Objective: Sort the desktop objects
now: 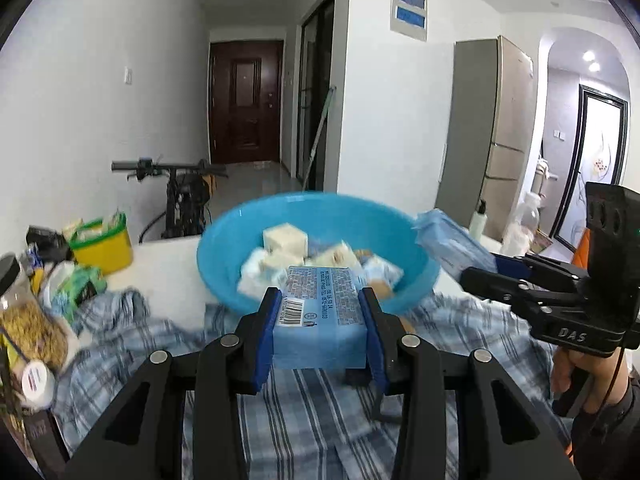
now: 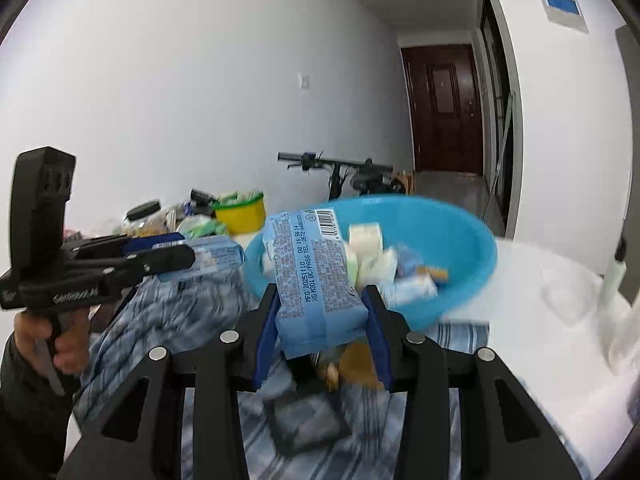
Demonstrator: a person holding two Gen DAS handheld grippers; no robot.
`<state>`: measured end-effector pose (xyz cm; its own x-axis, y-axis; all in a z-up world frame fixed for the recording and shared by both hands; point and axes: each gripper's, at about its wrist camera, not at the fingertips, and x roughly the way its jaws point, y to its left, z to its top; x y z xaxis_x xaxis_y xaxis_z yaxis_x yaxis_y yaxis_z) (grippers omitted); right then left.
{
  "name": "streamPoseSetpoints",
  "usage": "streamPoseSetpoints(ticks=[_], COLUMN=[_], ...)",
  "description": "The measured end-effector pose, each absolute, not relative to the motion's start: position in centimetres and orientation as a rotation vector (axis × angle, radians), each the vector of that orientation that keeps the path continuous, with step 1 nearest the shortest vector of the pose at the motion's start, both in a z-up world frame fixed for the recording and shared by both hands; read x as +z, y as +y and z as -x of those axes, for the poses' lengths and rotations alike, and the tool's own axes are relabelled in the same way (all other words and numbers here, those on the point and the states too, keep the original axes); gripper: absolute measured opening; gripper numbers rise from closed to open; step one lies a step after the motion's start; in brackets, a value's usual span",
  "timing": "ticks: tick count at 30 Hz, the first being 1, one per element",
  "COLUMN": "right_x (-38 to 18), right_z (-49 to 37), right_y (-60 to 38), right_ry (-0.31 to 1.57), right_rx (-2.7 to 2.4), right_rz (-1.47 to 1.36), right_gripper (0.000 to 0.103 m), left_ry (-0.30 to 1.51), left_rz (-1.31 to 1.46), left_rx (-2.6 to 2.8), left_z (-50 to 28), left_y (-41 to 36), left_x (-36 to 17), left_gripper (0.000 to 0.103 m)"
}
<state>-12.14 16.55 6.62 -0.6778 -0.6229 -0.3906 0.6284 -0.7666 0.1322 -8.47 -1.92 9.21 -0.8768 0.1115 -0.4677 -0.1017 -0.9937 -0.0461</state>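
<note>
My left gripper (image 1: 320, 300) is shut on a light blue tissue pack (image 1: 318, 320) with a barcode, held just in front of the blue basin (image 1: 224, 248). My right gripper (image 2: 322, 300) is shut on a second light blue tissue pack (image 2: 312, 276), held at the basin's near rim (image 2: 472, 280). The basin holds several small tissue packs (image 1: 286, 242) and sits on the table. In the left wrist view the right gripper (image 1: 476, 264) comes in from the right with its pack (image 1: 444, 236). In the right wrist view the left gripper (image 2: 180, 256) comes in from the left with its pack (image 2: 216, 256).
A blue checked cloth (image 1: 304, 404) covers the table in front of the basin. A yellow and green container (image 1: 102, 248), a jar with a black lid (image 1: 24, 312) and green packets stand at the left. A dark flat item (image 2: 308, 420) lies on the cloth. A bicycle (image 1: 180, 188) stands behind.
</note>
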Motion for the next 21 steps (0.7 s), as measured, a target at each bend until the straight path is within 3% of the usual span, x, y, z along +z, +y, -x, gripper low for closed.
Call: streamPoseSetpoints(ticks=[10, 13, 21], right_x=[7.1, 5.6, 4.8], right_z=[18.3, 18.8, 18.5], right_y=[13.4, 14.0, 14.0], right_ry=[0.012, -0.072, -0.067], right_rx=[-2.441, -2.465, -2.489], right_rz=[-0.44, -0.438, -0.452], right_gripper=[0.039, 0.039, 0.039], left_ry=[-0.049, -0.05, -0.024], left_rz=[0.693, 0.704, 0.805], left_rx=[3.003, 3.026, 3.021], left_z=[15.9, 17.8, 20.2], left_y=[-3.3, -3.7, -3.4], left_x=[10.7, 10.0, 6.7], left_gripper=[0.041, 0.041, 0.041])
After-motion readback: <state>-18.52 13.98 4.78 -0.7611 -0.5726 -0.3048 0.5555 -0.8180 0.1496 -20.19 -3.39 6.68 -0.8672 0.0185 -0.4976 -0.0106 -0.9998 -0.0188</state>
